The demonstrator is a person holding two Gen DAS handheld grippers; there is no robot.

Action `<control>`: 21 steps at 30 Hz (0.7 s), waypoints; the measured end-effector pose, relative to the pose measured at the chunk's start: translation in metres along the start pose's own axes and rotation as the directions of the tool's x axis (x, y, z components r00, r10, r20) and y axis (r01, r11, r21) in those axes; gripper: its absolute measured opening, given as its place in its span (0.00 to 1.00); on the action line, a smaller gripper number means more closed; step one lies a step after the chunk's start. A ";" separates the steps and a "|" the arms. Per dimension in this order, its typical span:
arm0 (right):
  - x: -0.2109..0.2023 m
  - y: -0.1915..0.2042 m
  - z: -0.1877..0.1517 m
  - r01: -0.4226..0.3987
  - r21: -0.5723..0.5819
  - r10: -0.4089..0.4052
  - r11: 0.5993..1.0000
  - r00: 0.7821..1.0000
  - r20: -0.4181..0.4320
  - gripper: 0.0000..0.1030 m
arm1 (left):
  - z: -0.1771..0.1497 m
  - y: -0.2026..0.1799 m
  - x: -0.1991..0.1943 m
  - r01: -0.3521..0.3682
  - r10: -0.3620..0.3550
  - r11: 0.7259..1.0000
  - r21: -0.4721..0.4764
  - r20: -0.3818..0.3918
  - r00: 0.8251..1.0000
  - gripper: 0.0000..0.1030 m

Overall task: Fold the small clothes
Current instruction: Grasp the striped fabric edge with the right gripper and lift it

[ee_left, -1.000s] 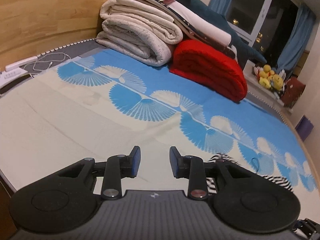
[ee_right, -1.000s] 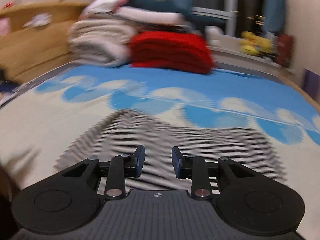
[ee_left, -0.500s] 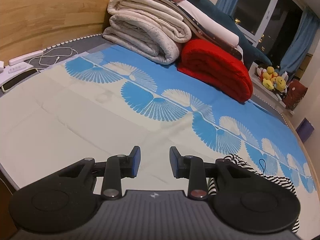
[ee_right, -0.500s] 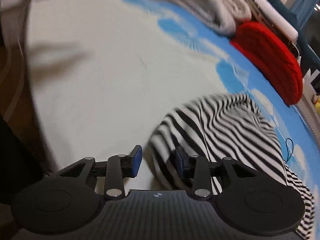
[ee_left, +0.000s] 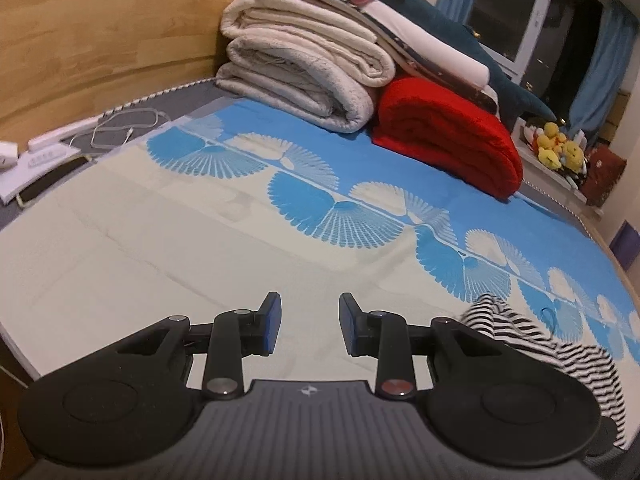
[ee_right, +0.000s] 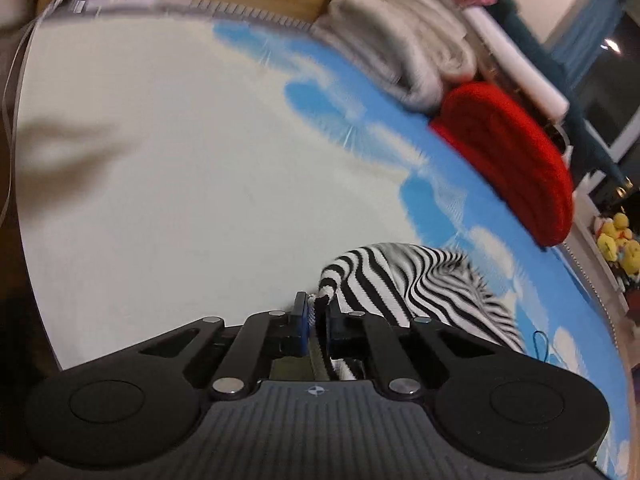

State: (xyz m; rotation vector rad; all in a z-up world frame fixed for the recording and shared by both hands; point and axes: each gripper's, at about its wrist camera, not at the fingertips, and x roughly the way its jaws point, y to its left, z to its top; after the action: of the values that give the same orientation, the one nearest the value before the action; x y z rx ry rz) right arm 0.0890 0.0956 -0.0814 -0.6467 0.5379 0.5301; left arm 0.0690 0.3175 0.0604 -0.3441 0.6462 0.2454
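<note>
Since a second ago the right gripper (ee_right: 316,320) has swung off the flat spread-out garment, rolled over a fair bit, and come down at the near edge of the black-and-white striped knit garment (ee_right: 420,280). Its jaws have just been closing, and now the blue pads pinch a bunched fold of that striped fabric between them, with a strip of it running back under the gripper body. The rest of the garment sits in a rumpled hump just beyond and to the right of the fingers, lying on the cream and blue fan-patterned bedsheet (ee_right: 180,180). That view is pretty smeared with blur, btw.

The left gripper (ee_left: 308,328) has slid forward a little over the cream part of the bedsheet (ee_left: 160,248). Its jaws stand partly spread with nothing between them, just bare sheet showing in the gap. From this side the striped garment (ee_left: 532,332) shows at the lower right, heaped up just beside the gripper's right arm.

At the far end of the bed there's a stack of folded beige fleece blankets (ee_left: 304,64) against the wooden headboard (ee_left: 100,40), and a rolled red blanket (ee_left: 452,136) touching it on the right.
</note>
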 end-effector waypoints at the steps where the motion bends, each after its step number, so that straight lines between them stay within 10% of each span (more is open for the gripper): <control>1: -0.004 0.002 0.006 -0.015 0.007 0.015 1.000 1.000 0.013 0.07 | 0.000 0.000 0.000 -0.003 0.003 1.000 -0.010 -0.005 1.000 0.34; 7: -0.009 0.011 0.011 -0.153 0.099 0.157 0.983 0.987 -0.035 0.07 | -0.006 -0.018 -0.009 0.003 -0.003 1.000 0.007 0.000 1.000 0.34; 12: -0.047 -0.054 0.008 -0.180 0.352 0.170 0.918 0.984 0.058 0.07 | -0.010 -0.044 -0.013 0.024 -0.024 1.000 0.014 0.000 1.000 0.34; 17: -0.117 -0.178 -0.052 -0.147 0.708 0.023 0.691 0.983 0.181 0.07 | -0.014 -0.082 -0.012 0.062 -0.062 0.996 0.061 -0.001 0.998 0.34; 21: -0.157 -0.257 -0.153 0.032 0.894 -0.154 0.447 0.987 0.041 0.07 | -0.017 -0.113 -0.002 0.099 -0.098 0.990 0.098 -0.023 0.995 0.34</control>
State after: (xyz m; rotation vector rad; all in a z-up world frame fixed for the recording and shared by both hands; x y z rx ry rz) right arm 0.0840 -0.2268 0.0176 0.4028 0.5799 0.1034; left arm 0.0952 0.2074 0.0755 -0.2823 0.6549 0.1154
